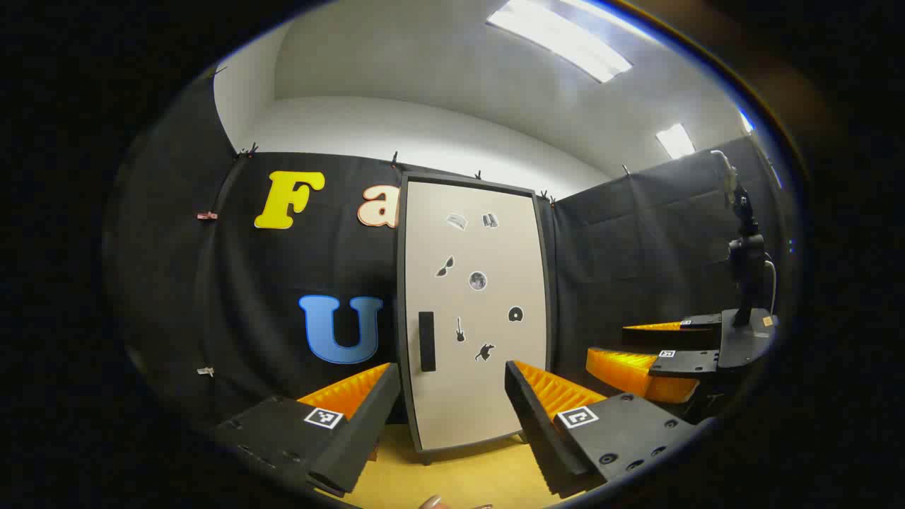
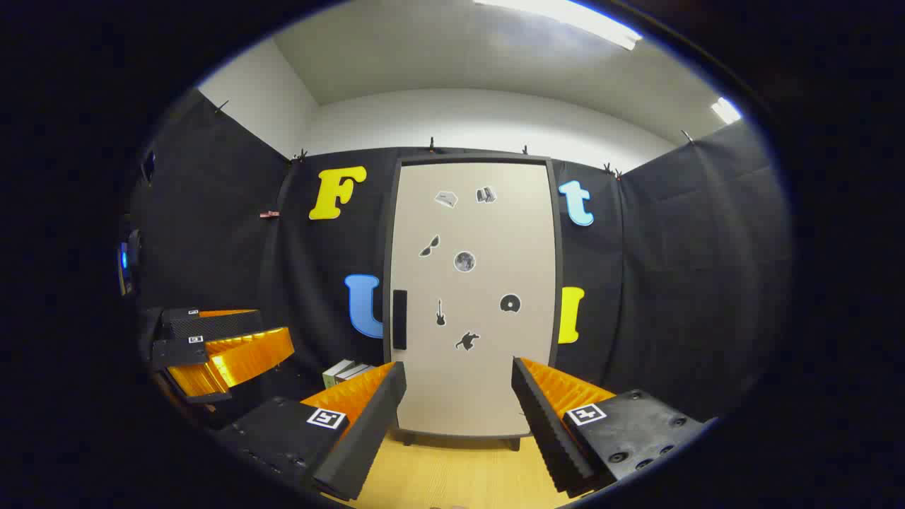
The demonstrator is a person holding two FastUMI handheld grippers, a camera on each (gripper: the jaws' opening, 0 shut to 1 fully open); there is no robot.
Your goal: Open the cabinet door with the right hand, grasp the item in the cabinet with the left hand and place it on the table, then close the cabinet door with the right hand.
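Observation:
A tall cabinet stands on the table with its pale door [image 1: 472,311] [image 2: 472,297] shut, several small stickers on it. A dark vertical handle [image 1: 426,341] [image 2: 399,319] sits low on the door's left side. My left gripper [image 1: 452,396] is open, held back from the door with nothing between its fingers. My right gripper [image 2: 459,392] is also open and empty, facing the door from a short distance. The right gripper [image 1: 647,353] appears at the right of the left gripper view, and the left gripper [image 2: 219,346] at the left of the right gripper view. The item inside is hidden.
The wooden table [image 1: 459,481] [image 2: 452,474] runs under the cabinet. Small boxes [image 2: 346,371] lie at the cabinet's lower left against the cloth wall. A dark camera stand [image 1: 746,261] rises at the far right of the left gripper view.

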